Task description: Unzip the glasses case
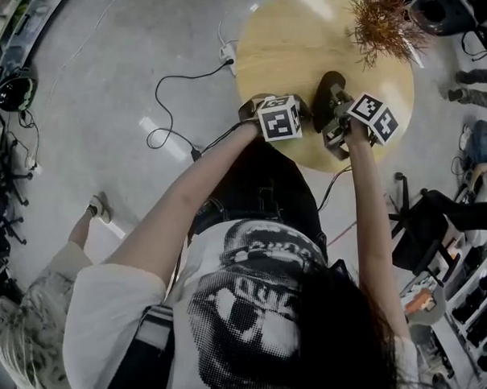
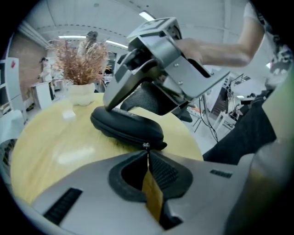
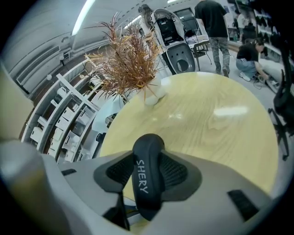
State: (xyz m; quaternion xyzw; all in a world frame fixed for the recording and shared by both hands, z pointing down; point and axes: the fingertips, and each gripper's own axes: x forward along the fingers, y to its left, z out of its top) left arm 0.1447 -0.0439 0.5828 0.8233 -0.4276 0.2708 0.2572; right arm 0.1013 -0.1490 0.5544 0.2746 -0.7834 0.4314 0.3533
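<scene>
A black zipped glasses case (image 2: 126, 125) lies on the round wooden table (image 1: 289, 42), near its front edge. In the left gripper view my left gripper (image 2: 147, 159) sits just in front of the case's near end. Its pads are closed on the thin zipper pull (image 2: 146, 148) that hangs from the slider. In the right gripper view my right gripper (image 3: 147, 173) clamps the case (image 3: 148, 176) across its width, with the white lettering showing between the pads. The head view shows the case (image 1: 327, 89) beyond both marker cubes.
A dried plant (image 3: 128, 62) in a white vase (image 2: 82, 94) stands at the table's far side. A small white block (image 2: 68, 114) lies near it. Cables (image 1: 175, 112) run across the floor on the left. Shelves and standing people (image 3: 213, 23) are farther off.
</scene>
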